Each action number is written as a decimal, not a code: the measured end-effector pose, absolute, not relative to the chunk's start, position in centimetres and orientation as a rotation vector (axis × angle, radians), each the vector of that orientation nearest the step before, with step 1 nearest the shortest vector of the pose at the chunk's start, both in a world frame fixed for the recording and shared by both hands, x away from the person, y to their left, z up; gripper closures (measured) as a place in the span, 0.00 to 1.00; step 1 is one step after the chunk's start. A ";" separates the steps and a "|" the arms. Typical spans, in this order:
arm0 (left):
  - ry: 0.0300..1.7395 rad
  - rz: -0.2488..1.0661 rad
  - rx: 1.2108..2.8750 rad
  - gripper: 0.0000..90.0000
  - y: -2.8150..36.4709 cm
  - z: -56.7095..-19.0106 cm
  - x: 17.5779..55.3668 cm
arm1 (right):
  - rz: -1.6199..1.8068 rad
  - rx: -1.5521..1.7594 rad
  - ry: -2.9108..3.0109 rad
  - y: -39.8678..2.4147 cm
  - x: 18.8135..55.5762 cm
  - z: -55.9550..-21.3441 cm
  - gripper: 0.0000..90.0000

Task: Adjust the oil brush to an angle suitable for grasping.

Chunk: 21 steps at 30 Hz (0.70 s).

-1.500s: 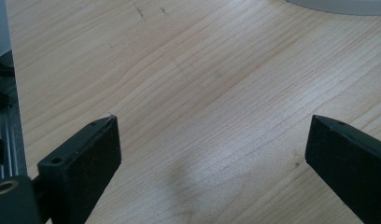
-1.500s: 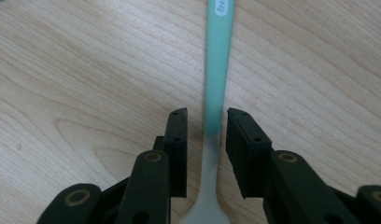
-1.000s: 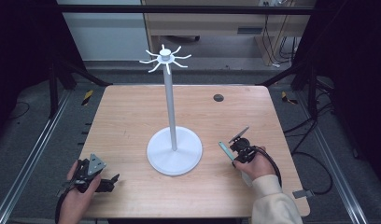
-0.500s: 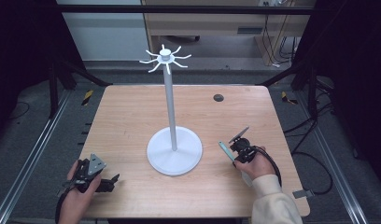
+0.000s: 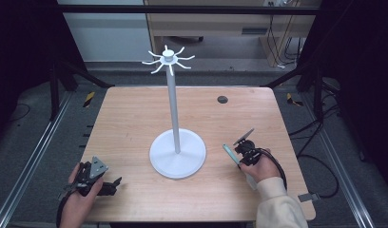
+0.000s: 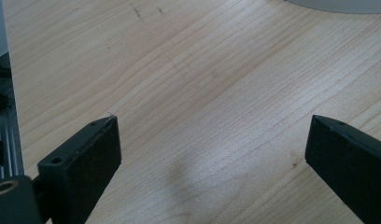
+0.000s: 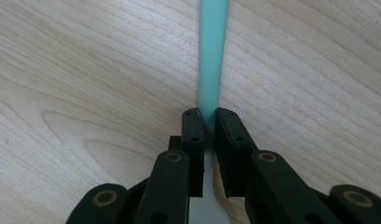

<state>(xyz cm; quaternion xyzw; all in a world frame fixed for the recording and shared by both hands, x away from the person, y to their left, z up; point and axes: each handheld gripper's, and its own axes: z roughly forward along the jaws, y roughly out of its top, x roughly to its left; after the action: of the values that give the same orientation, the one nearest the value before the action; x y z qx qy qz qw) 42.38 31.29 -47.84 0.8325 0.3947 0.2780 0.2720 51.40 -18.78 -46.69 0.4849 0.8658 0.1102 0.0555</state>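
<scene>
1. The right claw (image 7: 206,122) has its jaws pinched on a thin teal strip (image 7: 212,51); they have just been closing, and the strip sits between the pads.
2. Seen from above, the teal strip (image 5: 229,153) lies flat on the wooden surface (image 5: 130,118), near its right edge and toward the near side, just to the right of the white stand's round base (image 5: 177,153).
3. In the right gripper view the strip runs straight away from the jaws along the wood, and a pale part of it shows behind them.
4. The right claw (image 5: 238,151) is gripped by a hand in a cream sleeve (image 5: 277,209).
5. The left claw (image 5: 117,180) rests at the near left corner of the surface, well apart from the strip.
6. Its jaws stand wide apart, with bare wood between them.
7. The white stand's pole rises upright from mid-surface to a ring of hooks (image 5: 168,60).
</scene>
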 end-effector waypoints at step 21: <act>1.062 0.750 2.240 0.03 31.4 -47.8 42.4 | 0.543 1.378 2.547 -18.2 51.0 -44.0 0.92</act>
<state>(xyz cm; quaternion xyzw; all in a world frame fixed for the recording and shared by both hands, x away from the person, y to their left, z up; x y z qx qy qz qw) 42.38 31.36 -47.81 0.8321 0.3947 0.2787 0.2724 51.00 -18.24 -43.98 0.4653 0.8604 0.1835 0.0974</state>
